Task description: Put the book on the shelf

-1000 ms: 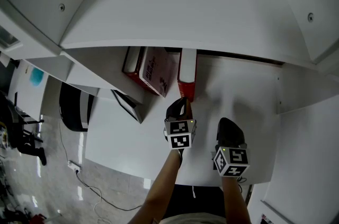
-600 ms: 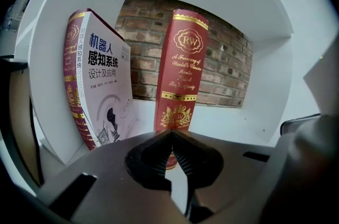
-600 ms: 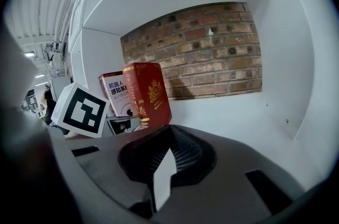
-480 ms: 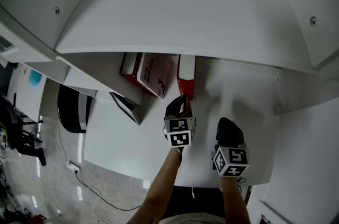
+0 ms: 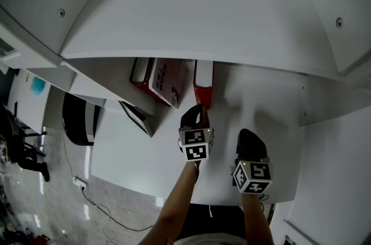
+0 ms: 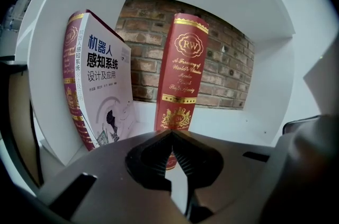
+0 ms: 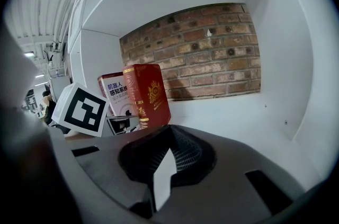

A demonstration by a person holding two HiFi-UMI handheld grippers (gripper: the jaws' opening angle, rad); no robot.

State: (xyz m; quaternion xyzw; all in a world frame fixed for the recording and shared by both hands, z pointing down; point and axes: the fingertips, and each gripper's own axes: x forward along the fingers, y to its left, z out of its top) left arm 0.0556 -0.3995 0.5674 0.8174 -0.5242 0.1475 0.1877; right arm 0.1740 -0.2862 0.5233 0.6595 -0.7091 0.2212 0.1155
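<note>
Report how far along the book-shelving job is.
Done: the red book stands upright on the shelf, beside the leaning white-covered book. In hand: nothing is gripped; the left gripper is shut, tips at the foot of the red spine, the right gripper shut and empty. Left: probably only pulling back.

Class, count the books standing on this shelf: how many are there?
3. A red book stands upright, right of the others; a white-covered book leans left on a second red book, which is mostly hidden. Others may be hidden behind.
</note>
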